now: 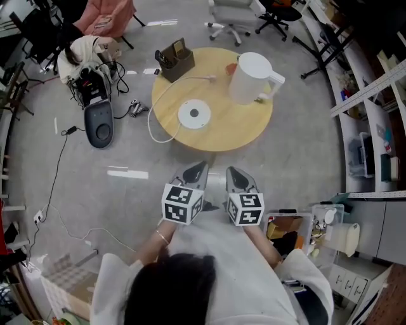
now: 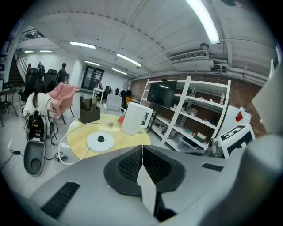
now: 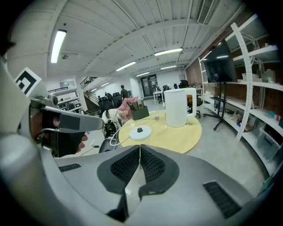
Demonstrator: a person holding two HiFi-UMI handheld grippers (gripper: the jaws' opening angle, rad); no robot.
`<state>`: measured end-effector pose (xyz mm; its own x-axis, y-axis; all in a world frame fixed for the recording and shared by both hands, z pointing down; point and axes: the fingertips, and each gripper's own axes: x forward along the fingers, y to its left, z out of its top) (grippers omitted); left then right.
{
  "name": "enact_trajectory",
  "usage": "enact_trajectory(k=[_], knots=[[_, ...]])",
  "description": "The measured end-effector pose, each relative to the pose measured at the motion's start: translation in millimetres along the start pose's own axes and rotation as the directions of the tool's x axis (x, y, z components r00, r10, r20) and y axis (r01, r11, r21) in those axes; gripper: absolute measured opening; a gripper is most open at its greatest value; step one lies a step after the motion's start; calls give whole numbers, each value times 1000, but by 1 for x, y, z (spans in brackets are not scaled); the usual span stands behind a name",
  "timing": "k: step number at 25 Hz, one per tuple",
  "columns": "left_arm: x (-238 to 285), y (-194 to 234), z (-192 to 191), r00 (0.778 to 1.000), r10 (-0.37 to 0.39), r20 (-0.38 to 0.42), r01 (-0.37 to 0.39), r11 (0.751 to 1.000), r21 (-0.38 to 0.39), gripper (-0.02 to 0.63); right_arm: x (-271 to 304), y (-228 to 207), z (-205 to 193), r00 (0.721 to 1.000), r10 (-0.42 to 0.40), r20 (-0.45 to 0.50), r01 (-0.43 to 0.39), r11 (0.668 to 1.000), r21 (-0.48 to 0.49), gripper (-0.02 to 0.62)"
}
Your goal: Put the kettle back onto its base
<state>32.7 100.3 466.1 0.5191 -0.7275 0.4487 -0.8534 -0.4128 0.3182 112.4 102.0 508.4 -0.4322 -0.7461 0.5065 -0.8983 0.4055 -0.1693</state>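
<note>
A white kettle (image 1: 252,79) stands upright on the right side of a round wooden table (image 1: 235,130). Its white round base (image 1: 194,114) lies left of it on the table, with a white cord (image 1: 157,108) looping off the edge. The kettle (image 2: 134,118) and base (image 2: 100,142) show ahead in the left gripper view, and the kettle (image 3: 177,107) and base (image 3: 140,133) in the right gripper view. My left gripper (image 1: 197,169) and right gripper (image 1: 234,172) hang side by side short of the table, both shut and empty.
A brown organizer box (image 1: 174,59) sits at the table's far left edge. A small red object (image 1: 231,66) lies behind the kettle. On the floor left are a dark device (image 1: 99,123) and cables. Shelving (image 1: 368,114) runs along the right; office chairs (image 1: 231,19) stand beyond.
</note>
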Motion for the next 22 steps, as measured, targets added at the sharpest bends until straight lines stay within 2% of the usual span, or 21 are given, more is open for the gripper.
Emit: enact_trajectory(k=[15, 22], knots=[[39, -17, 6, 1000, 5, -18, -5, 999, -33, 28, 13, -44, 6, 1000, 20, -9, -20, 1000, 15, 28], [48, -19, 9, 1000, 5, -19, -6, 999, -41, 28, 16, -49, 11, 1000, 26, 7, -26, 1000, 9, 28]])
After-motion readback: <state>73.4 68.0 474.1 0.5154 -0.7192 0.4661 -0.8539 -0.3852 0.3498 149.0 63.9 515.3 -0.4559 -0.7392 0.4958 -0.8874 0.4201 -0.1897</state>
